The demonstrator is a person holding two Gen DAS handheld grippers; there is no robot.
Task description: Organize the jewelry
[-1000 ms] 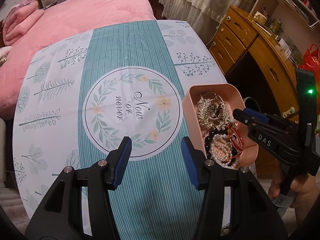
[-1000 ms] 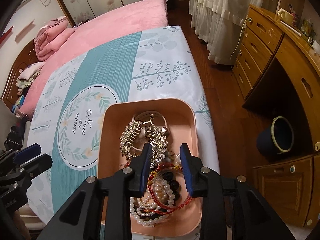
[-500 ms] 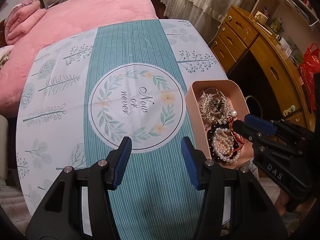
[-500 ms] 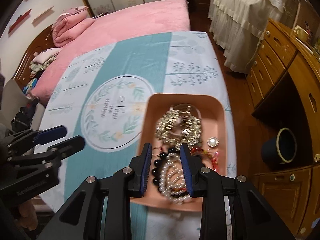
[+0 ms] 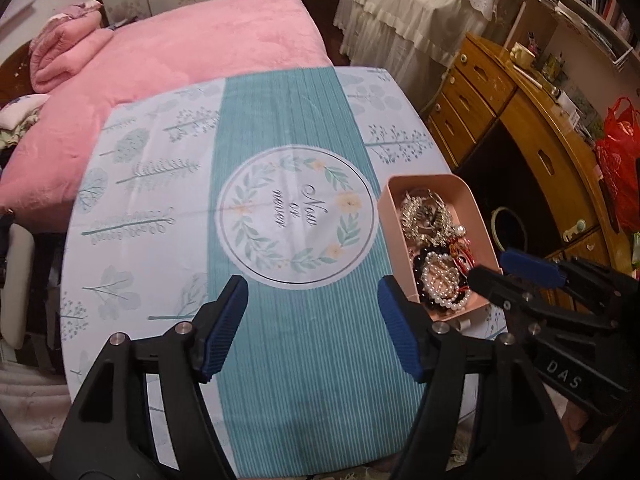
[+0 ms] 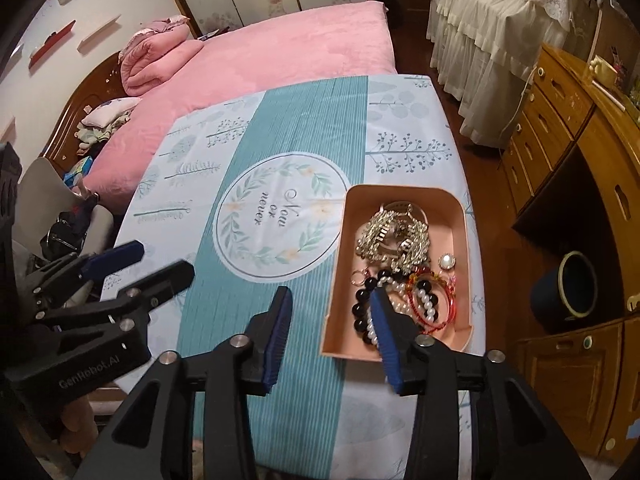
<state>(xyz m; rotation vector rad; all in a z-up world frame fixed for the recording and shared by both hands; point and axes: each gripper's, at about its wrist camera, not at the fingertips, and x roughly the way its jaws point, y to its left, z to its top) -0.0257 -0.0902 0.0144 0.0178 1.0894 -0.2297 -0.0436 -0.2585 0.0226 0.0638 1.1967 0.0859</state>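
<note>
Covering table [image 5: 280, 360], teal-striped cloth [image 6: 304, 128]

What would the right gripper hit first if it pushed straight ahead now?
Probably the tablecloth, just left of the pink tray; the open right gripper holds nothing, though depth is unclear.
</note>
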